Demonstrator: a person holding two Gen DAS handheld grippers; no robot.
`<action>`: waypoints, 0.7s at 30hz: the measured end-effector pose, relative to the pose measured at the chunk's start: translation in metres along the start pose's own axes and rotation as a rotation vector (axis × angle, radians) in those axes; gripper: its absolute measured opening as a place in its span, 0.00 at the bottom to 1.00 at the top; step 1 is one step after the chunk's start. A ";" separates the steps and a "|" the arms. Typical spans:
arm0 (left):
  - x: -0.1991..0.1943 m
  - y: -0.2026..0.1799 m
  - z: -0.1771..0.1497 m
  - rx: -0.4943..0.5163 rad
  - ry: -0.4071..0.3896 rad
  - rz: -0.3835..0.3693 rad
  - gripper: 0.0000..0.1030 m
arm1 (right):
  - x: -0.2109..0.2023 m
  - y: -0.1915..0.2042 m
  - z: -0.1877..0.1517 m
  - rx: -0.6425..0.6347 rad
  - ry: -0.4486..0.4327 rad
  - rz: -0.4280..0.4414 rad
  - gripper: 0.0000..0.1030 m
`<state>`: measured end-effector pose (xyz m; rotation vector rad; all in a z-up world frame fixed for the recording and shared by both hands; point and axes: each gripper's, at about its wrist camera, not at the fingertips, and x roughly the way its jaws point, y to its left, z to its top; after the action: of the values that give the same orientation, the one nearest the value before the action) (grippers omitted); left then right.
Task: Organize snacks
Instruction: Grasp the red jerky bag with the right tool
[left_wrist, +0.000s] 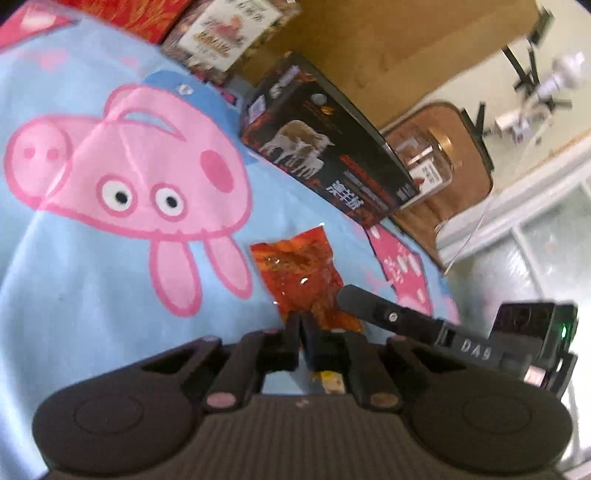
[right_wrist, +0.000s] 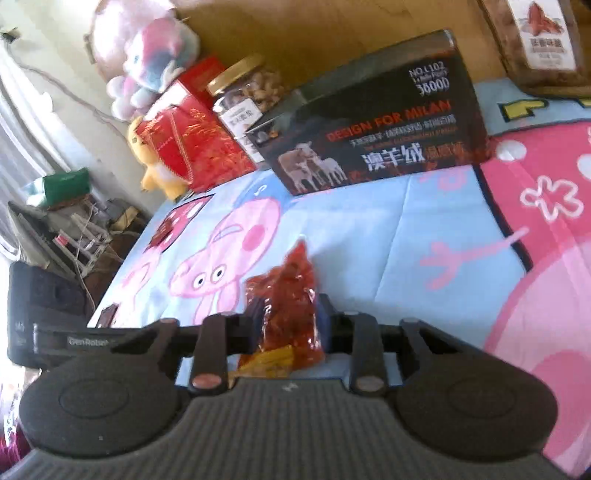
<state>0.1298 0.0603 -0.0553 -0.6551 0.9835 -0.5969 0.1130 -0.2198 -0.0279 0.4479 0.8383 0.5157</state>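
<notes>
Orange-red snack packet (right_wrist: 286, 306) pinched between the fingers of the right gripper (right_wrist: 286, 325), standing up out of the jaws, its yellow lower edge hanging just behind the fingertips above the cartoon-pig blanket (right_wrist: 424, 229). In the left wrist view, same snack packet (left_wrist: 301, 275) just ahead of the left gripper (left_wrist: 301, 328), whose jaws sit closed to a thin slit with nothing between them; one dark finger (left_wrist: 373, 304) of the right gripper (left_wrist: 354, 299) reaching in from the right onto the packet's side. Farther ahead of both grippers, a black box with sheep pictures (right_wrist: 373, 136) resting on the blanket. Beyond and left of that box from the right gripper, a gold-lidded jar of nuts (right_wrist: 245, 88), a red gift box (right_wrist: 195, 140), a yellow plush toy (right_wrist: 155, 166) and a pink-and-blue plush toy (right_wrist: 147, 48). Far right, a brown snack box with a white label (right_wrist: 543, 40).
</notes>
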 end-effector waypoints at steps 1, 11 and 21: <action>-0.001 0.005 0.001 -0.024 0.002 -0.014 0.05 | 0.001 0.004 0.001 -0.019 -0.006 -0.016 0.27; -0.016 0.014 0.003 -0.024 -0.040 0.007 0.05 | -0.009 0.047 0.003 -0.135 -0.082 0.012 0.07; -0.076 0.033 -0.011 -0.045 -0.138 0.027 0.17 | 0.007 0.084 -0.019 -0.203 0.008 0.123 0.14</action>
<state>0.0929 0.1338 -0.0419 -0.7125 0.8775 -0.4997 0.0808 -0.1461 0.0045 0.3118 0.7605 0.7098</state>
